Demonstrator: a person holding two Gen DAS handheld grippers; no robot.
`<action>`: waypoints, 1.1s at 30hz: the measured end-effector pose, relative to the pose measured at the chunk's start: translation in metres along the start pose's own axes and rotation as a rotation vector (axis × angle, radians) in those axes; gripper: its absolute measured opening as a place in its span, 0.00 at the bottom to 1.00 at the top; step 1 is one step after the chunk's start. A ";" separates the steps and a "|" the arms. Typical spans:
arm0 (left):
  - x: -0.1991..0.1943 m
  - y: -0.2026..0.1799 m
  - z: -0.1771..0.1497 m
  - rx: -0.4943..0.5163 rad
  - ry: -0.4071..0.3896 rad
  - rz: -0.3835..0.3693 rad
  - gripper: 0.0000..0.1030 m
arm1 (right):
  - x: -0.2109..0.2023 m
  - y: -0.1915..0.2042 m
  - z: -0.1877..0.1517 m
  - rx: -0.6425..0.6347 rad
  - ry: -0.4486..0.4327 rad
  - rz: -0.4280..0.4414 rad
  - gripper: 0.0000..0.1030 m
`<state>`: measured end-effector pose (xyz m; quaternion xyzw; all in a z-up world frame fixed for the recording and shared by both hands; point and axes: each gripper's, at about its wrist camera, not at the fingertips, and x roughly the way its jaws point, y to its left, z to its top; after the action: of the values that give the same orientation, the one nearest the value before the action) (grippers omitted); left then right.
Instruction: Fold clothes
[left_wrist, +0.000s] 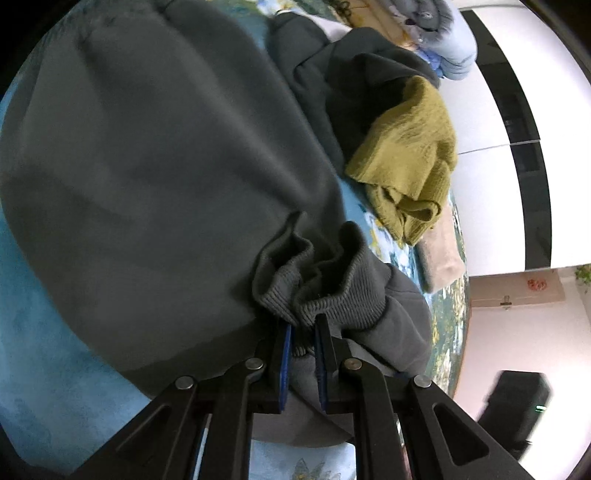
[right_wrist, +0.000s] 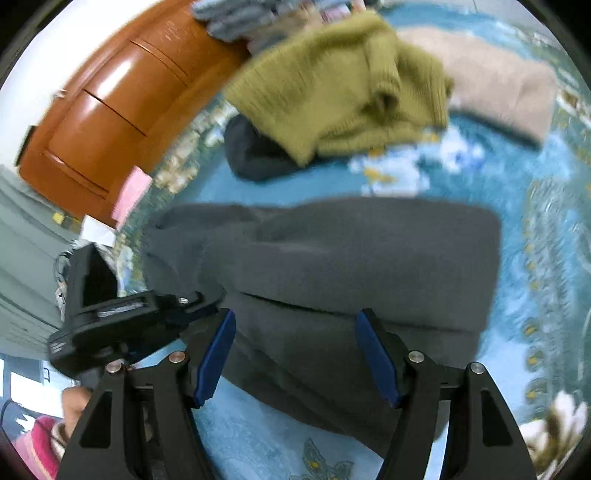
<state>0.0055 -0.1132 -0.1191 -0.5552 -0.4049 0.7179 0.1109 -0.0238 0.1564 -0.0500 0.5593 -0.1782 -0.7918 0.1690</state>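
Note:
A dark grey sweatshirt (left_wrist: 155, 158) lies on a blue floral bedspread (left_wrist: 33, 332). My left gripper (left_wrist: 303, 332) is shut on its bunched ribbed cuff (left_wrist: 325, 291). In the right wrist view the same sweatshirt (right_wrist: 351, 266) lies partly folded. My right gripper (right_wrist: 295, 325) is open just above it, holding nothing. The left gripper's black body (right_wrist: 122, 317) shows at the sweatshirt's left edge.
An olive knit sweater (left_wrist: 410, 155) (right_wrist: 332, 85) lies beyond on another dark garment (left_wrist: 351, 74). A folded beige garment (right_wrist: 495, 77) lies beside it. An orange wooden cabinet (right_wrist: 107, 107) stands past the bed. White walls (left_wrist: 491, 184) rise beyond the bed's far side.

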 end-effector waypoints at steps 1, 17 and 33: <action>0.001 0.002 0.000 -0.003 0.004 -0.003 0.12 | 0.008 -0.003 -0.002 0.016 0.018 -0.010 0.67; -0.040 -0.005 0.018 0.079 0.015 -0.088 0.17 | 0.037 -0.002 -0.015 -0.009 0.089 -0.104 0.67; -0.137 0.133 0.103 -0.082 -0.251 -0.128 0.62 | 0.002 0.028 -0.008 0.018 0.002 -0.148 0.67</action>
<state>0.0024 -0.3297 -0.1096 -0.4385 -0.4790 0.7560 0.0822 -0.0146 0.1305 -0.0408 0.5730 -0.1434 -0.8000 0.1052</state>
